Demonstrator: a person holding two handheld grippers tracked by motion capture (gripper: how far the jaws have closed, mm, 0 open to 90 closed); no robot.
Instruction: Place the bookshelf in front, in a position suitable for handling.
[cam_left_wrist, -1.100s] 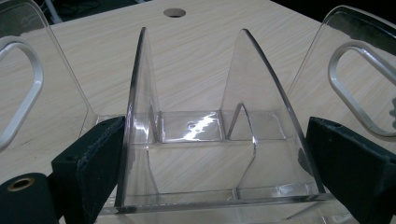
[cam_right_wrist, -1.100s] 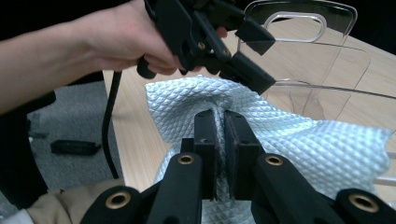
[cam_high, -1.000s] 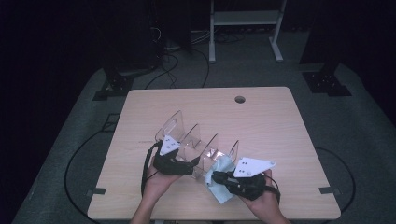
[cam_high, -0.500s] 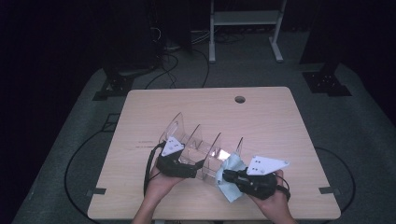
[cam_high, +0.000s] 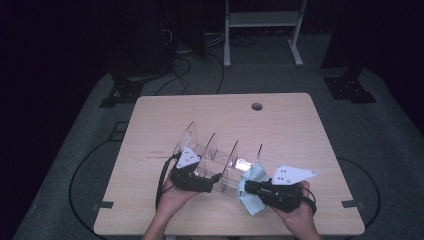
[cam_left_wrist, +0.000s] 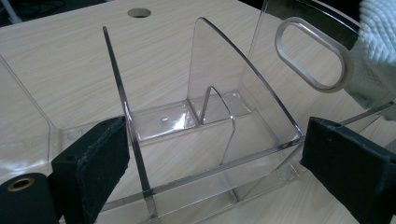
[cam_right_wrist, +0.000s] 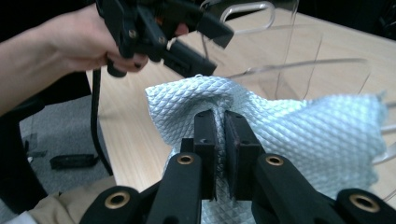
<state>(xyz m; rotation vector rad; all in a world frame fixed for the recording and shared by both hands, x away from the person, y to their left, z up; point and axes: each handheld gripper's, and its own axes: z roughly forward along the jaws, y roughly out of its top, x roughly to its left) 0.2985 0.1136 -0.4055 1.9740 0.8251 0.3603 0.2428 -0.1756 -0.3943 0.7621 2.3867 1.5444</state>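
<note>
A clear acrylic rack (cam_high: 215, 155) with several upright dividers stands at the middle of the wooden table (cam_high: 285, 125). My left gripper (cam_high: 216, 181) reaches into its near side. Its jaws stand wide around one compartment (cam_left_wrist: 210, 135), and both pads (cam_left_wrist: 93, 158) rest against the rack's walls. My right gripper (cam_high: 248, 186) is at the rack's right end. It is shut on a fold of a light blue waffle cloth (cam_right_wrist: 303, 135), which hangs against the end panel (cam_high: 259, 155). The cloth (cam_left_wrist: 378, 32) shows behind the panel's oval handle hole.
A round cable hole (cam_high: 257, 106) sits near the table's far edge. A black cable (cam_high: 162, 182) trails from the left gripper. Beyond the table, on the grey floor, are stand legs (cam_high: 227, 60), cables and dark equipment. The person's hand (cam_right_wrist: 74, 42) holds the left gripper (cam_right_wrist: 205, 46).
My right gripper has moved a little to the right with the cloth in it. The left gripper and the rack have stayed put.
</note>
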